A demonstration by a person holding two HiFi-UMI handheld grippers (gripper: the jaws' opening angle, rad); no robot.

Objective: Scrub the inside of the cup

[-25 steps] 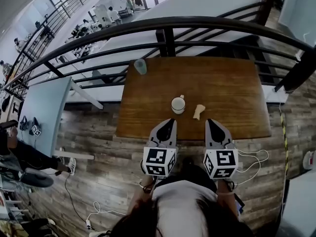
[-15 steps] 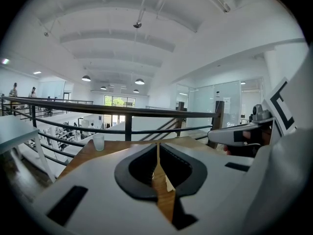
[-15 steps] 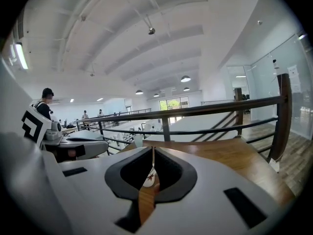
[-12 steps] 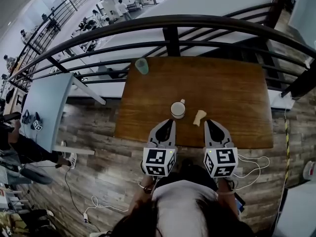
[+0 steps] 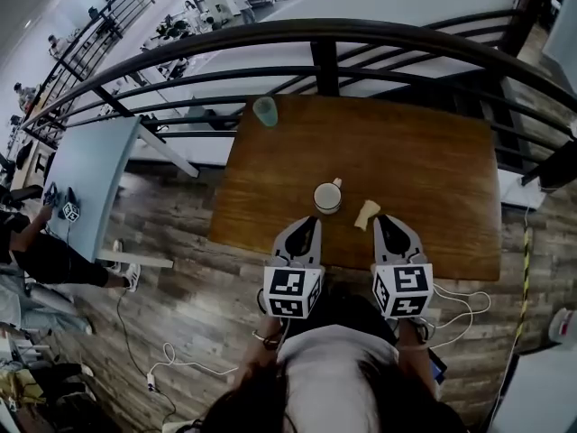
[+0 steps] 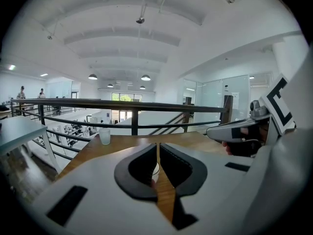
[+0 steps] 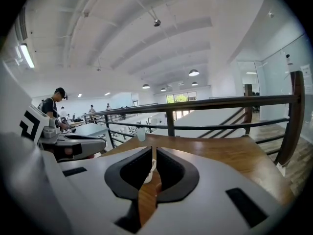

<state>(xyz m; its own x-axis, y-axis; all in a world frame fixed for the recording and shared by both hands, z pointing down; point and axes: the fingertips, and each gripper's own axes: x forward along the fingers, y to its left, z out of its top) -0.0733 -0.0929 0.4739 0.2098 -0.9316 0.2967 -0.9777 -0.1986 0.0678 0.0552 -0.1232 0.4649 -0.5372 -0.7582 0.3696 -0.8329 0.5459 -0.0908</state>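
— What had changed for us over that last second?

— Both our grippers had eased forward and slightly down over the near edge of the wooden table [image 5: 433, 161]. The left gripper [image 5: 313, 221] had drawn nearer the white cup [image 5: 327, 197]. The right gripper [image 5: 382, 218] had ended up just beside the tan sponge [image 5: 366, 214], or what we took for one. As far as we could tell it was not touching it.

— Had the jaws done anything?

— Nothing. In the left gripper view the two pads met at their tips with nothing pinched, and only the table and a sliver of the cup showed through the gap behind them. The right gripper view read the same way: jaws pressed together and empty.

— Where was the cup?

— It stood upright on the table near the middle of our side, its handle turned away from us. The sponge lay just to its right, apart from it. A pale green tumbler [image 5: 264, 111] stood at the far left corner by the railing [image 5: 315, 39], well apart from both.

— What did that mean for the job?

— We judged we were only approaching. Nothing had been picked up and no scrubbing had begun. Both pairs of jaws needed to open first, likely the right for the sponge and the left to steady the cup. Until then we risked a closed tip shoving either thing aside.
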